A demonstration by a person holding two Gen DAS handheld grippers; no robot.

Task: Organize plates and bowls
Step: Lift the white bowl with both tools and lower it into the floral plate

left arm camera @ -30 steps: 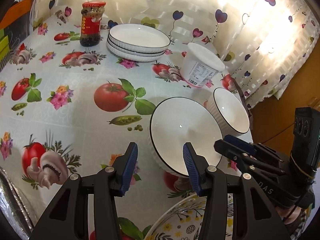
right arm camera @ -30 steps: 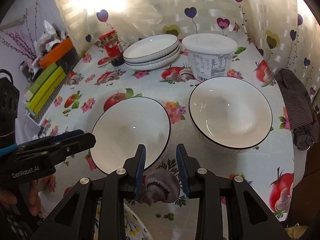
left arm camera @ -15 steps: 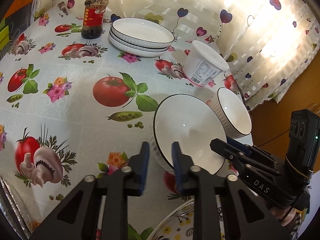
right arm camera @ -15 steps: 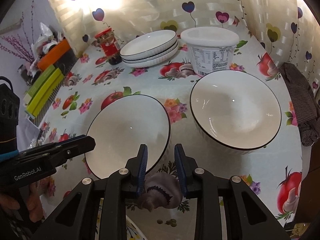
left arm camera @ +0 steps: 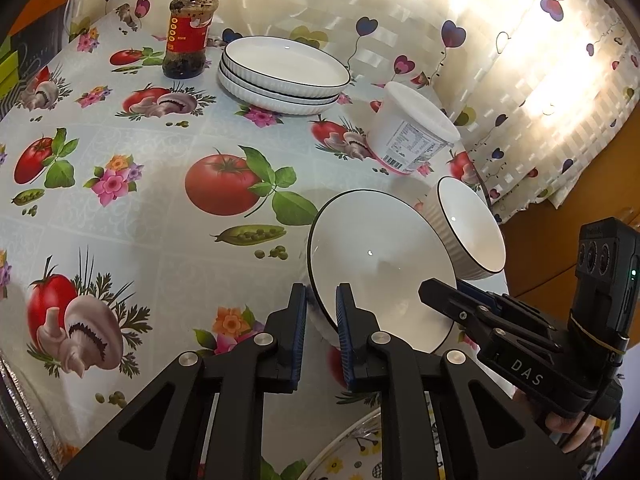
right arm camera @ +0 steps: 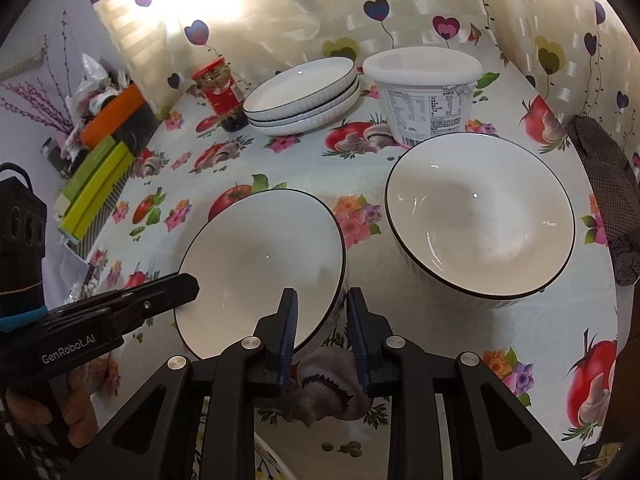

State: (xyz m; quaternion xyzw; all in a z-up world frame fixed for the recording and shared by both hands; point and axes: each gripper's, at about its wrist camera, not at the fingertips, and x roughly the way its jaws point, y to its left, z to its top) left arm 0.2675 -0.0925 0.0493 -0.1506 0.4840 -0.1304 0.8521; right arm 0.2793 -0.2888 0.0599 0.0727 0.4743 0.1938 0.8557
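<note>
Two white bowls with black rims are on the tablecloth. My left gripper [left arm camera: 321, 312] is shut on the near rim of the nearer bowl [left arm camera: 380, 268], which is tilted. My right gripper [right arm camera: 322, 320] straddles the same bowl's [right arm camera: 260, 264] right rim, its jaws a little apart. The second bowl [right arm camera: 480, 216] stands upright to the right, and shows in the left wrist view [left arm camera: 468, 232]. A stack of white plates [left arm camera: 280, 72] sits at the back, also seen in the right wrist view [right arm camera: 304, 96].
A red-lidded jar [left arm camera: 188, 32] stands left of the plates. A white lidded tub [right arm camera: 424, 92] stands right of them. Green and orange boxes [right arm camera: 96, 184] lie at the left edge. A dark cloth [right arm camera: 604, 192] lies at the right edge. A patterned plate [left arm camera: 360, 452] is near me.
My left gripper closed from wide open onto the nearer bowl's rim, and the bowl tipped up. My right gripper moved forward to the bowl's right rim.
</note>
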